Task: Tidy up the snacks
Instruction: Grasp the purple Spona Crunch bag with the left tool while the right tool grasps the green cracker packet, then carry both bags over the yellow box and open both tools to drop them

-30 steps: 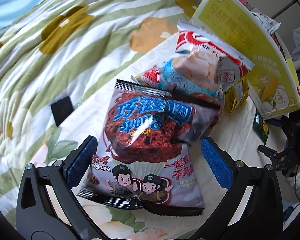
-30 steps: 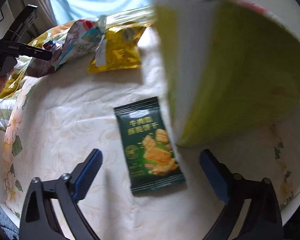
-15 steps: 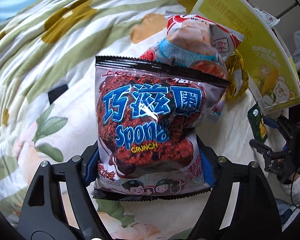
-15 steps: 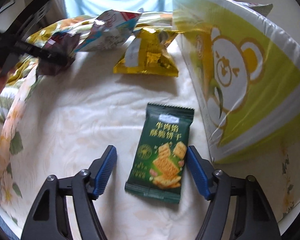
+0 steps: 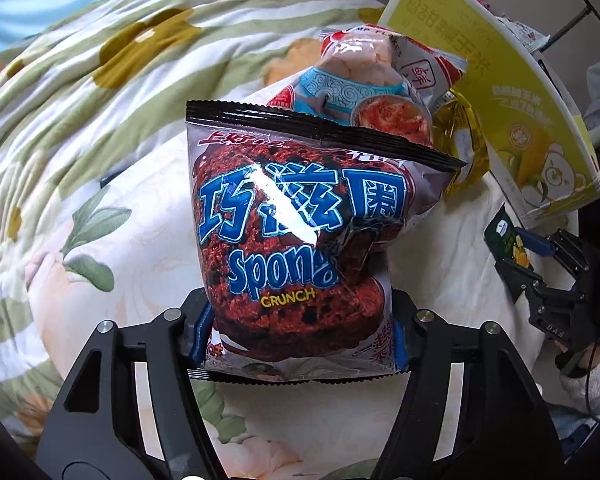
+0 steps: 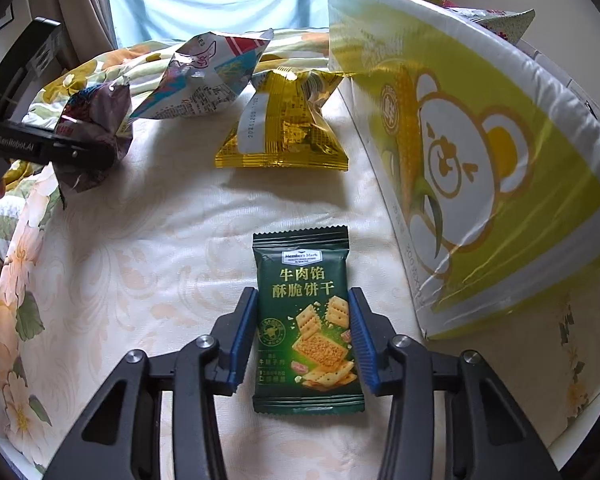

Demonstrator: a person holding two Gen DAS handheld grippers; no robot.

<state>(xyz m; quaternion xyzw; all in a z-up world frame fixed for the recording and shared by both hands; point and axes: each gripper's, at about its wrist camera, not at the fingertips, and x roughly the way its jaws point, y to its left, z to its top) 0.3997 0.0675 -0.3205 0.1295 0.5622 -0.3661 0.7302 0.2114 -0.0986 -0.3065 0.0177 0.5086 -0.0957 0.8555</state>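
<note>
A purple Sponge Crunch bag stands upright between the blue pads of my left gripper. The jaws are closing and press its lower sides. The right wrist view shows the same bag at far left, lifted off the cloth. A small dark-green biscuit packet lies flat on the cream cloth. My right gripper is closing on it, with both pads against the packet's long edges. In the left wrist view the green packet shows at far right.
A red-and-blue prawn-flake bag leans behind the purple bag. Beside it lies a gold packet. A large yellow corn-snack box stands tilted close on the right. A striped floral bedcover rises at the back left.
My left jaws closed in on the purple bag, which came up from lying to standing. My right gripper slid forward around the green packet and its jaws closed onto it.
</note>
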